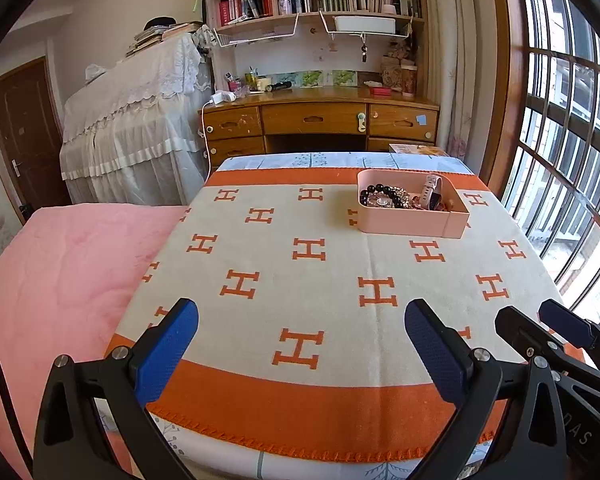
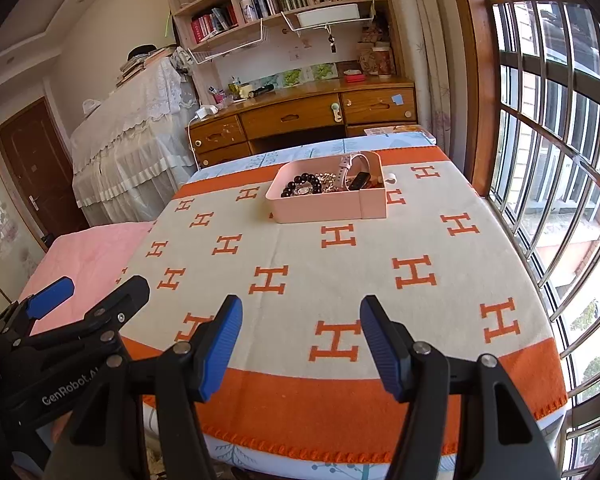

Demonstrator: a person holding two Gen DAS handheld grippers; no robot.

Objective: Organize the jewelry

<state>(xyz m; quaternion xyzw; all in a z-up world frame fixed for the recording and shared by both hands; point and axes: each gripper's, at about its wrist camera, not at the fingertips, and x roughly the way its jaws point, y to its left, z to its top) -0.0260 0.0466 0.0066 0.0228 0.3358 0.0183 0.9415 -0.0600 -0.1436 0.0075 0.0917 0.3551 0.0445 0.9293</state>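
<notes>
Right wrist: pink tray [image 2: 320, 208], jewelry heaped inside

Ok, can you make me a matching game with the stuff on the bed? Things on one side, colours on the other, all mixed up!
Things:
1. box
2. bead bracelet
3. tongs' pads
4. letter H pattern on the blanket

Colours:
a. orange
b. pink
c. blue
d. black

Pairs: 1-b, 2-d, 3-c, 4-a
</notes>
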